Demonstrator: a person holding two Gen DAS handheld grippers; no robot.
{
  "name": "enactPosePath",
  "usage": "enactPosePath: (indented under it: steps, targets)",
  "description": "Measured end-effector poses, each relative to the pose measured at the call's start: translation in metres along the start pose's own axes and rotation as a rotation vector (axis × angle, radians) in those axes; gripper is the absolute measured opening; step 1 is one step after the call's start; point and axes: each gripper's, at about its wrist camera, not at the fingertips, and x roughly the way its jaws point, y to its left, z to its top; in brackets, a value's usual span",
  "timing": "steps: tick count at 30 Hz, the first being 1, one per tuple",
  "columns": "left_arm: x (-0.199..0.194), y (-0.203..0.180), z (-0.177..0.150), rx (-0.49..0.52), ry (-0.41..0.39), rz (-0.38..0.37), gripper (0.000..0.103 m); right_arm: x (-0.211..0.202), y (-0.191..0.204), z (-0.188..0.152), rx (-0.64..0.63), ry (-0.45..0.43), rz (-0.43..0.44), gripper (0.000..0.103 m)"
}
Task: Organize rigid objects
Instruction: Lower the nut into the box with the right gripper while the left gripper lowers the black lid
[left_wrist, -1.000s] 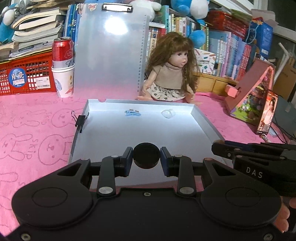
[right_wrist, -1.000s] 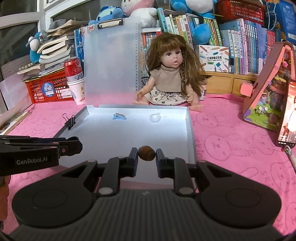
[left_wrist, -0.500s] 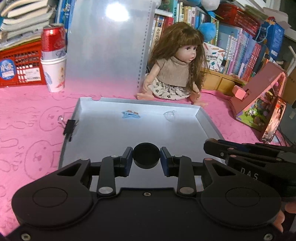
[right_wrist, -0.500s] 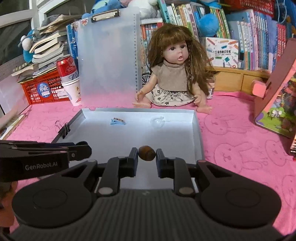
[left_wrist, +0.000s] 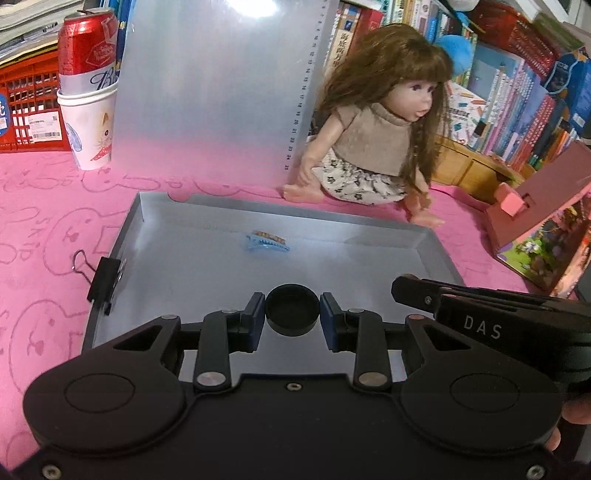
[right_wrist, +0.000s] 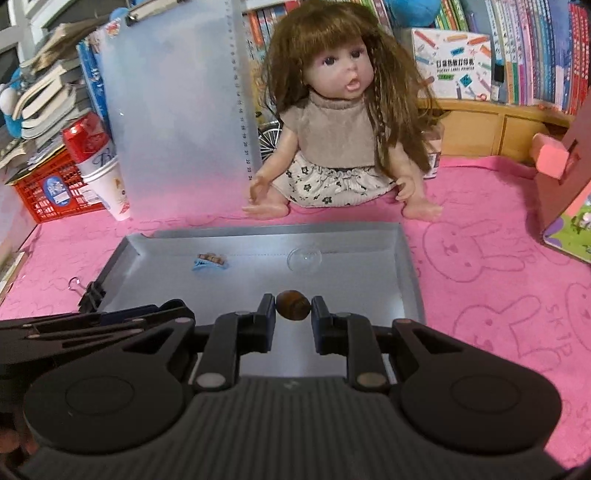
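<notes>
Both grippers loaded over the tray

The left gripper (left_wrist: 292, 312) clamps a black cap (left_wrist: 292, 309); the right gripper (right_wrist: 293, 309) pinches a brown nut (right_wrist: 293, 305) (tray (right_wrist: 408, 266) mid-frame, hair clip (right_wrist: 209, 261) at its far edge).

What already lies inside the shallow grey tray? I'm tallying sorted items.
A blue hair clip and a clear round dome lie near its far wall. The grippers cover the tray's near part.

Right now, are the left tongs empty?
No, the left tongs are closed on a round black cap, held above the grey tray.
</notes>
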Motion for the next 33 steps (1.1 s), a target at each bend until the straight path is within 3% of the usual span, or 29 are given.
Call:
enactPosePath:
  steps: [15, 33]
  targets:
    - [0.033, 0.001, 0.012, 0.018, 0.022, 0.029, 0.031, 0.038, -0.009, 0.018, 0.051, 0.063, -0.022, 0.026]
    - [0.042, 0.000, 0.015, 0.033, 0.002, 0.057, 0.031, 0.043, -0.011, 0.017, 0.063, 0.045, -0.034, 0.022]
